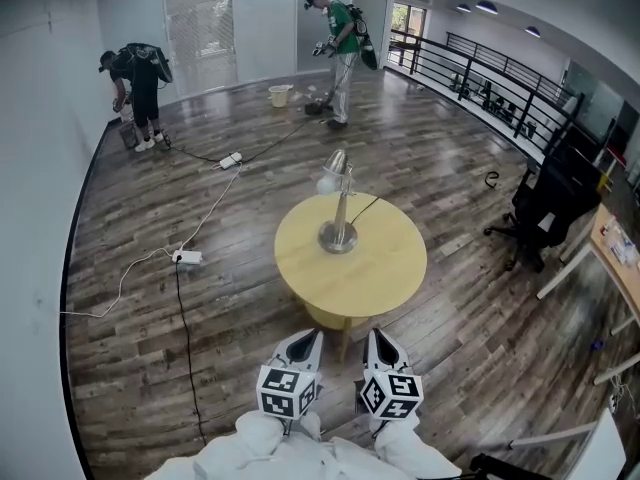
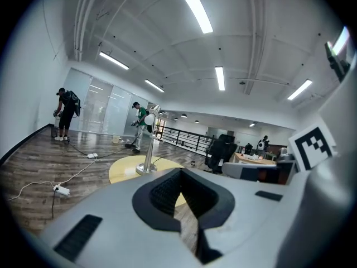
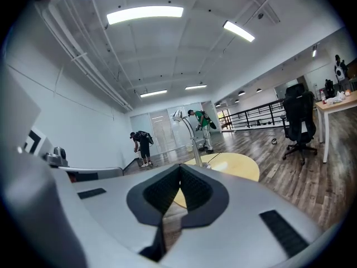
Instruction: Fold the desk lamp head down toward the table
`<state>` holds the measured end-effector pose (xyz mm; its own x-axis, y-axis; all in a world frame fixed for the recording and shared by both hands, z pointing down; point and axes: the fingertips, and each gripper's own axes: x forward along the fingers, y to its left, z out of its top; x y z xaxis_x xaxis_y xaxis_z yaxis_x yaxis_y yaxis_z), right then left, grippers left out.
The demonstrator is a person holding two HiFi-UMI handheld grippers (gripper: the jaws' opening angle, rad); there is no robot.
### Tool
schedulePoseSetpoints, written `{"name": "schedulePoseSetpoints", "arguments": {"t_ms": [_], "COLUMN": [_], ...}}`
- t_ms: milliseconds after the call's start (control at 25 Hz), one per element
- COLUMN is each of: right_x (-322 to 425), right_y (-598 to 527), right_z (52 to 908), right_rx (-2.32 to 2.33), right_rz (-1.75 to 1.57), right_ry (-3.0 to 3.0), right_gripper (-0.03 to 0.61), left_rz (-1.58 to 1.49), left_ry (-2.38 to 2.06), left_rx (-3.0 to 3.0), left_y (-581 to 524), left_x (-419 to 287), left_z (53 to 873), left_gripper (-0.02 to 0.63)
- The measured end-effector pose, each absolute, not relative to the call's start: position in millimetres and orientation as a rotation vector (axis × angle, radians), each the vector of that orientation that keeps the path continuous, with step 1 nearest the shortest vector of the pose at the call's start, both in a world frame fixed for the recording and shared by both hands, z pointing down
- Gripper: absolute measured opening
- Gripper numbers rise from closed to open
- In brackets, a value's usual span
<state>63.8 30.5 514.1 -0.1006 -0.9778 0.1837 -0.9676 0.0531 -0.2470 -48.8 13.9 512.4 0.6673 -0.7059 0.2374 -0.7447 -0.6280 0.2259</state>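
Left gripper (image 1: 313, 334), right gripper (image 1: 373, 333) fingers clenched, empty; lamp (image 1: 338, 203) upright, cord (image 1: 366, 208) hidden past table (image 1: 395, 268)

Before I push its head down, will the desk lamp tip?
Its wide metal base looks heavy, so the desk lamp probably stays upright. The head sits high on a thin stem; a sideways push might tip it.

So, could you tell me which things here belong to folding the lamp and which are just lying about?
For the job: desk lamp, its lamp head, yellow round table, left tool and right tool, both shut and empty.
Lying about: black office chair, white power strip, bucket.
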Motion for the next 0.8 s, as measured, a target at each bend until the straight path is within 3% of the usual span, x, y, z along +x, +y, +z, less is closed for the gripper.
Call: {"name": "schedulePoseSetpoints", "arguments": {"t_ms": [800], "right_x": [97.3], "right_y": [-109.5], "right_z": [529.7], "right_rx": [-2.143], "right_rz": [-0.55], "right_ry": [2.214], "right_gripper": [0.012], "left_rz": [0.243], "left_ry": [-1.097], "left_rx": [2.541], "left_y": [-122.9], "left_x": [-22.8], "left_z": [535.7], "left_gripper": [0.0]}}
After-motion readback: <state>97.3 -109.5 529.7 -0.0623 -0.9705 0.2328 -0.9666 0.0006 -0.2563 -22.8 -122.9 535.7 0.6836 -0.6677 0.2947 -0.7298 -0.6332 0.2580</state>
